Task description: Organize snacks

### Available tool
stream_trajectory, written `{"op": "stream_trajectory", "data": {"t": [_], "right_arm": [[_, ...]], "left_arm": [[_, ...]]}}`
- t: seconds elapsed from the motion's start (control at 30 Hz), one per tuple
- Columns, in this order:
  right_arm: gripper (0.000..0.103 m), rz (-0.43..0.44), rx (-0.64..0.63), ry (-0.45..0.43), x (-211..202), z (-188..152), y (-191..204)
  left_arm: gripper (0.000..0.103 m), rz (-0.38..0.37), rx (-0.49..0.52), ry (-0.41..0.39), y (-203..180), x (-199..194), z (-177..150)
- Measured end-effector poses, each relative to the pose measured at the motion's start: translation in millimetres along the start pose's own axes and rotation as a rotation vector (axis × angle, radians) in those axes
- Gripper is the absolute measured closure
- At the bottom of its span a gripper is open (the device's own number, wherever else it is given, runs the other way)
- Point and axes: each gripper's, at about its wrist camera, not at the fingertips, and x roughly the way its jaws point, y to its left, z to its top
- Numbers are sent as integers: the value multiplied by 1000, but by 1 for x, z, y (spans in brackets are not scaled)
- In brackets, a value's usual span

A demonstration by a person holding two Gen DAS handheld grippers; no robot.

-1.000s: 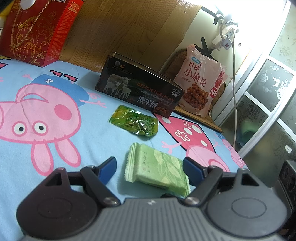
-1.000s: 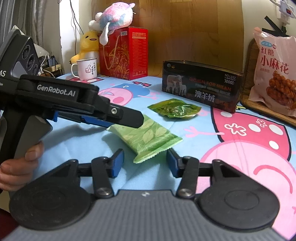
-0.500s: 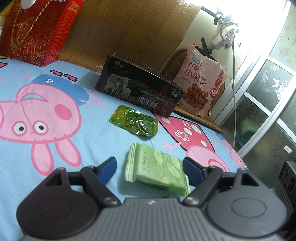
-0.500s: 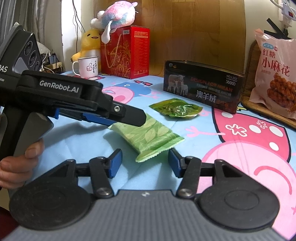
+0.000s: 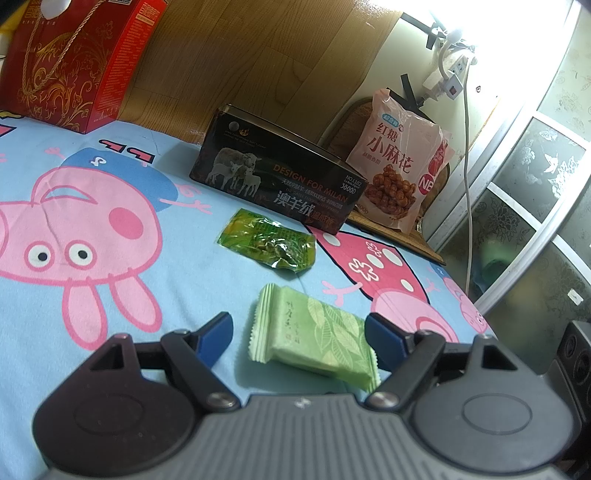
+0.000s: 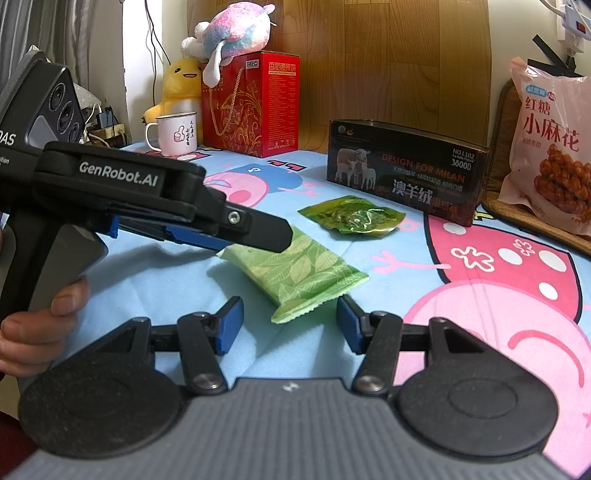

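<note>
A light green leaf-print snack packet [image 5: 314, 334] lies flat on the blue cartoon cloth. My left gripper [image 5: 301, 338] is open with its blue fingers on either side of the packet's near end, not closed on it. In the right wrist view the same packet [image 6: 299, 273] lies just ahead of my open, empty right gripper [image 6: 290, 323], and the left gripper body [image 6: 140, 199] reaches in over the packet's far end. A darker green clear-wrapped snack [image 5: 267, 242] lies beyond it [image 6: 351, 216]. A black tin box [image 5: 280, 179] stands behind [image 6: 406, 166].
A pink bag of twisted snacks [image 5: 399, 168] leans at the back right on a wooden board. A red gift box [image 5: 74, 59] stands back left, with a white mug [image 6: 173, 134] and plush toys [image 6: 229, 33] beside it. A power cable [image 5: 467, 155] hangs by the window.
The left gripper has stayed still around the packet. The right gripper has drifted slightly back and down, so the scene sits a little higher in its view.
</note>
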Motion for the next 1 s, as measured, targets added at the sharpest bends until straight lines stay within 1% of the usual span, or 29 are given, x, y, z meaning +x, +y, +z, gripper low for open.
{"op": "stream_trajectory", "data": {"t": [0.37,0.47,0.5,0.53,0.6,0.63,0.67,0.7,0.77,0.83,1.0], "right_arm": [[43,0,-7,2,1,0,2],[43,12,-23,4,4,1,4],[43,21,-27,5,5,2,5],[45,32,-31,5,7,4,6],[58,42,-32,2,11,7,6],[70,40,-33,-2,13,9,6],[74,34,-33,-5,14,10,5],[74,36,-29,-4,15,11,4],[75,47,-25,-1,16,12,2],[75,46,-34,-3,15,11,3],[77,44,-32,-23,10,15,0]], "left_arm": [[22,3,3,0,-1,0,0],[26,14,18,3,-3,1,-1],[30,19,24,5,-4,2,-1],[33,22,30,8,-5,2,-1],[37,28,34,9,-5,2,-1],[41,30,29,8,-4,2,0],[44,23,20,10,-3,2,0],[46,16,8,12,-1,1,0],[47,12,-3,14,1,1,1],[50,14,-2,16,0,0,1],[52,4,-3,6,-6,-5,10]]}}
